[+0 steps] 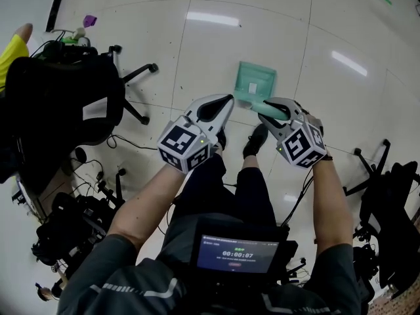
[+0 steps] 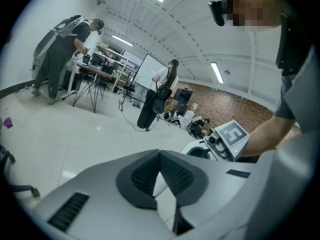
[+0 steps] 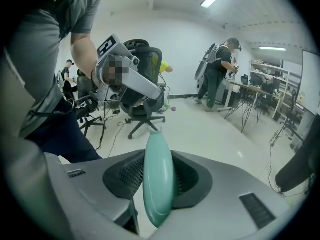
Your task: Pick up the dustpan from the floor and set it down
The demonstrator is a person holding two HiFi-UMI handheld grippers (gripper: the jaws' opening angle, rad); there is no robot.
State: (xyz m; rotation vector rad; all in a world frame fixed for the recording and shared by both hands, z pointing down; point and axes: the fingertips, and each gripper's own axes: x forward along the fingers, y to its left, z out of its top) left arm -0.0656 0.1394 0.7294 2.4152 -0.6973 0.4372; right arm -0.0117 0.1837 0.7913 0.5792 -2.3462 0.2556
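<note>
— Over the white tiled floor (image 1: 164,38), where's the dustpan (image 1: 254,83)?
— Its teal handle (image 3: 158,179) is clamped in the right gripper (image 1: 269,112), which is angled downward. The left gripper (image 1: 222,102) is alongside, jaws together, empty. Office chairs (image 1: 72,90) stand on either side.

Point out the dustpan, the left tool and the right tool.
dustpan (image 1: 254,81): head view, its green pan.
left tool (image 1: 228,100): head view, between its closed tips.
right tool (image 1: 266,111): head view, between its tips gripping the handle.

L tongs (image 1: 225,100) shut empty, R tongs (image 1: 265,109) gripping.
</note>
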